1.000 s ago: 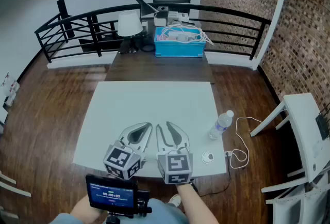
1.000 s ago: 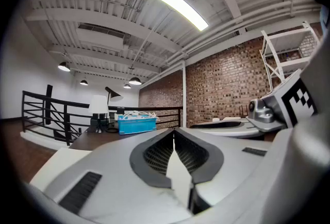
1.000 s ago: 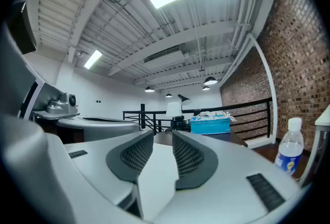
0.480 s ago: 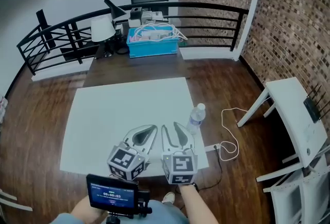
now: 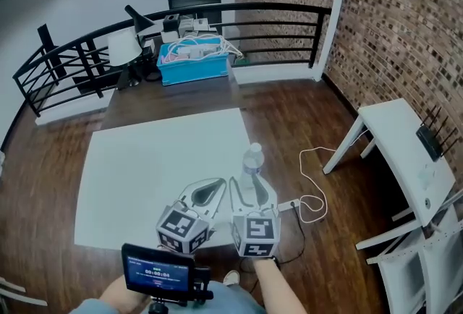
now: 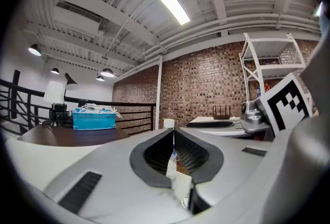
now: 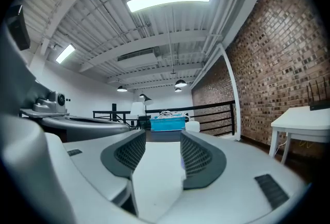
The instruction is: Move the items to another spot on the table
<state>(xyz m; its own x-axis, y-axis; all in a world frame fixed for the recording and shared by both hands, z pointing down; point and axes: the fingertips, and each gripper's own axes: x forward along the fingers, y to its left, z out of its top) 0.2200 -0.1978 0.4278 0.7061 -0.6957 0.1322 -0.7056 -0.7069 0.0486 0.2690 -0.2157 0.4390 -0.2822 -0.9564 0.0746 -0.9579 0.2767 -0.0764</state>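
Note:
A clear plastic water bottle (image 5: 252,160) with a white cap stands near the right edge of the white table (image 5: 145,160). My right gripper (image 5: 244,182) is just short of it. Its jaws are opening and nothing is between them. In the right gripper view the gap of the right gripper (image 7: 163,131) shows bare tabletop, and the bottle's cap (image 7: 192,126) peeks over the right jaw. My left gripper (image 5: 219,182) lies beside the right one, shut and empty. In the left gripper view the left gripper's (image 6: 173,130) tips meet, and the bottle's cap (image 6: 168,123) shows just beyond.
A blue bin of cables (image 5: 194,63) and a white lamp (image 5: 124,47) sit on a dark table (image 5: 166,99) behind, against a black railing (image 5: 275,9). A white cable (image 5: 312,186) lies on the wood floor at right, near a white desk (image 5: 405,153). A phone (image 5: 158,275) is mounted below.
Both grippers have moved right across the table, so the bottle now stands at the right gripper's tips. The right jaws have spread wider. The left jaws stayed shut.

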